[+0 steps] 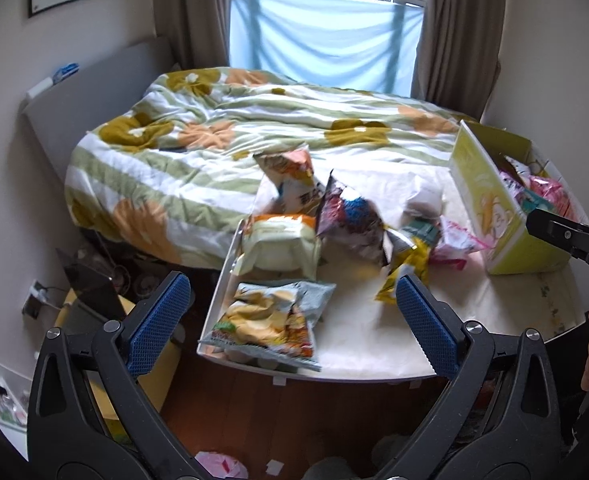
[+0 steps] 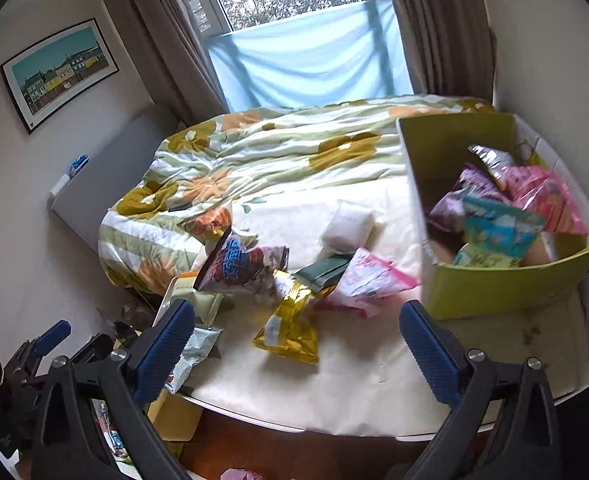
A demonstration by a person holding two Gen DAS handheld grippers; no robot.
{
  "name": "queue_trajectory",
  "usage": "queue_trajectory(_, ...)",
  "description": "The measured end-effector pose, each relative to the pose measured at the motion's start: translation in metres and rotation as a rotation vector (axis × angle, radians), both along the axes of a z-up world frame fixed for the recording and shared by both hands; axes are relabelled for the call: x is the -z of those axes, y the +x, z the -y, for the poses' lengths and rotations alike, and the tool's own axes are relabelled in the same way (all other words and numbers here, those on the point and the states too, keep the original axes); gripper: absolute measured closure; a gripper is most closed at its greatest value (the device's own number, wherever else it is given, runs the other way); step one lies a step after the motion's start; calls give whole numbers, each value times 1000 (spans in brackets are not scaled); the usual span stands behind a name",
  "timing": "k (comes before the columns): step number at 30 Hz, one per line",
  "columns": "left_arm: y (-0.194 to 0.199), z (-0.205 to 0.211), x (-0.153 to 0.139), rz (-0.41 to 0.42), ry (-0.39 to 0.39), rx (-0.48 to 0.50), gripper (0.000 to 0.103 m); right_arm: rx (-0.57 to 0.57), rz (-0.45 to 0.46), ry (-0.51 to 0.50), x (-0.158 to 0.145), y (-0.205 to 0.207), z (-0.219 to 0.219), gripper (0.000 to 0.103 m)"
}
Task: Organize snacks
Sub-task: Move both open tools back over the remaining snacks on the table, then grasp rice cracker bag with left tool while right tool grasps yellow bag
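Observation:
Several snack bags lie on a white table (image 1: 358,336): a chips bag (image 1: 268,322) at the near left corner, a pale green pack (image 1: 280,246), a dark blue-red bag (image 1: 350,218), a gold bag (image 2: 290,324) and a pink bag (image 2: 368,280). A yellow-green box (image 2: 498,284) at the right holds several bags; it also shows in the left wrist view (image 1: 490,200). My left gripper (image 1: 292,320) is open and empty above the table's near edge. My right gripper (image 2: 296,352) is open and empty above the gold bag.
A bed with a floral quilt (image 1: 230,136) lies beyond the table. A window with curtains is behind it. Clutter and a yellow stool (image 1: 94,312) stand on the floor at the left. A white pack (image 2: 348,224) lies mid-table.

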State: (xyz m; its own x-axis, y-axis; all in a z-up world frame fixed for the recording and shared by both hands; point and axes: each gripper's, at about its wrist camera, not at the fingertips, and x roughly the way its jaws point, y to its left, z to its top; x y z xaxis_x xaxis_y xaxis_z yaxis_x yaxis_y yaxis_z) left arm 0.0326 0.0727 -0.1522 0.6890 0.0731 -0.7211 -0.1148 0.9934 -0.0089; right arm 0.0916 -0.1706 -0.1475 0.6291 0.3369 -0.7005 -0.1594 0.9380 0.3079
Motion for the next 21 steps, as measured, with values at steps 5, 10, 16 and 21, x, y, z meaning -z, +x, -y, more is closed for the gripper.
queue_trajectory(5, 3, -10, 35, -12, 20, 1, 1, -18, -44, -9, 34, 12, -24, 1)
queue_trajectory(10, 11, -8, 68, -42, 54, 18, 1, -31, -82, -38, 63, 23, -42, 1)
queue_trajectory(16, 31, 6, 96, -90, 160, 66, 1, -16, -108, -67, 85, 38, -54, 1)
queue_trajectory(21, 57, 10, 116, -189, 225, 107, 1, -3, -137, -88, 98, 48, -59, 1)
